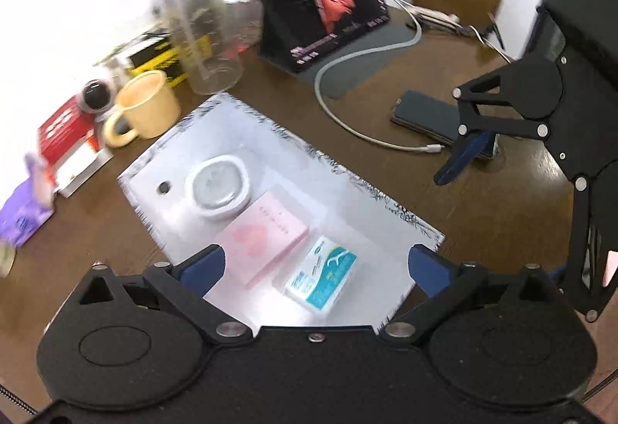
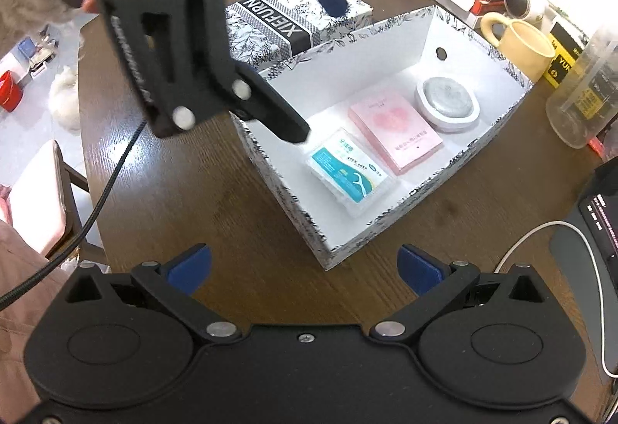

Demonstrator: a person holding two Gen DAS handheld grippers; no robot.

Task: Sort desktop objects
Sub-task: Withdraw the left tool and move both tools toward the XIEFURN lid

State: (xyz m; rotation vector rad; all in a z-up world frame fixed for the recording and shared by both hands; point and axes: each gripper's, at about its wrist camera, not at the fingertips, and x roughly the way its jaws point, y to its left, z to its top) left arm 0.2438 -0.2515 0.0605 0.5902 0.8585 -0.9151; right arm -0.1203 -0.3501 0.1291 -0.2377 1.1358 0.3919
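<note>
A patterned white box [image 2: 390, 33] stands open on the brown table. Inside lie a teal floss-pick pack [image 2: 349, 172], a pink card box [image 2: 394, 126] and a round white tin [image 2: 448, 103]. The same pack [image 1: 322, 279], pink box [image 1: 262, 232] and tin [image 1: 218, 186] show in the left wrist view. My left gripper [image 1: 316, 265] is open and empty above the box's near end; it also shows in the right wrist view [image 2: 316, 64]. My right gripper [image 2: 305, 265] is open and empty in front of the box, and shows in the left wrist view [image 1: 459, 157].
The box lid [image 2: 278, 22] lies behind the box. A yellow mug [image 1: 148, 105], clear jar [image 1: 197, 18], red box [image 1: 63, 130], purple tissue pack [image 1: 23, 211], tablet [image 1: 328, 2], phone [image 1: 425, 113] and white cable [image 1: 347, 68] surround the box.
</note>
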